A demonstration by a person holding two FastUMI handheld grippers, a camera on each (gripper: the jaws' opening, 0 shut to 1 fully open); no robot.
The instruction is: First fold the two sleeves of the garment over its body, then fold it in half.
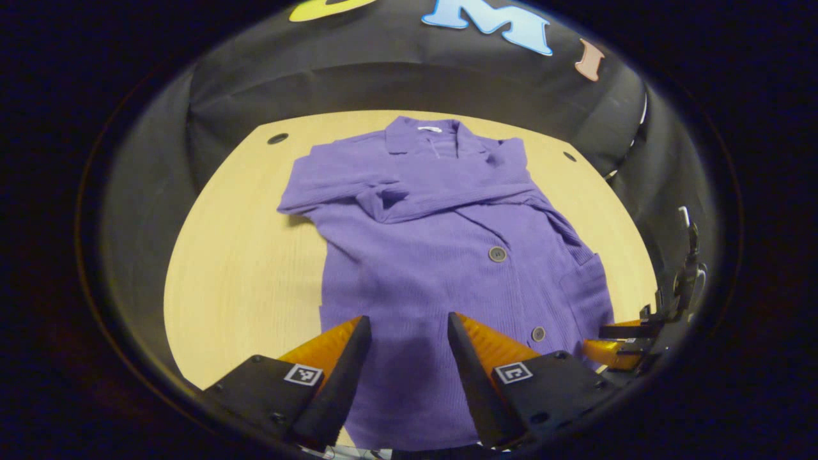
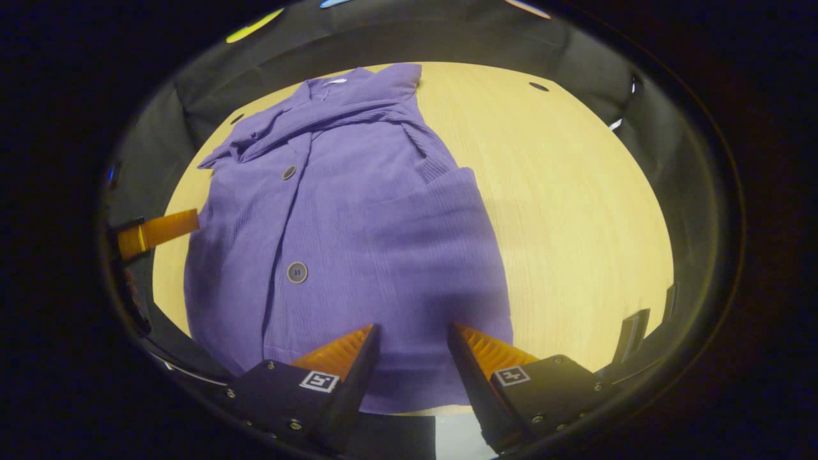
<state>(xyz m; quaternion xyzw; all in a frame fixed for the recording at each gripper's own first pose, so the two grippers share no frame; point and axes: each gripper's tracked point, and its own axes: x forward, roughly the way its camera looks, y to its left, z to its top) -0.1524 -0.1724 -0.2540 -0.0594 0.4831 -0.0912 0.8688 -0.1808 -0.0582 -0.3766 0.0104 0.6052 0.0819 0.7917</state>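
Note:
A purple buttoned cardigan [image 1: 441,255] lies flat on the light wooden table [image 1: 236,268], collar at the far side. Both sleeves [image 1: 409,195] are folded across its chest. My left gripper [image 1: 409,322] is open, hovering over the lower hem with cloth showing between its orange fingers. The right gripper [image 1: 623,342] appears at the right edge of the left gripper view, beside the hem. In the right gripper view the cardigan [image 2: 358,223] fills the left half, and my right gripper [image 2: 414,332] is open above its near hem. The left gripper's orange finger [image 2: 160,231] pokes in at the left.
Bare table top [image 2: 575,211] stretches to the right of the garment in the right gripper view. Small dark holes [image 1: 277,138] mark the table's far corners. Black cloth walls close in the table on all sides.

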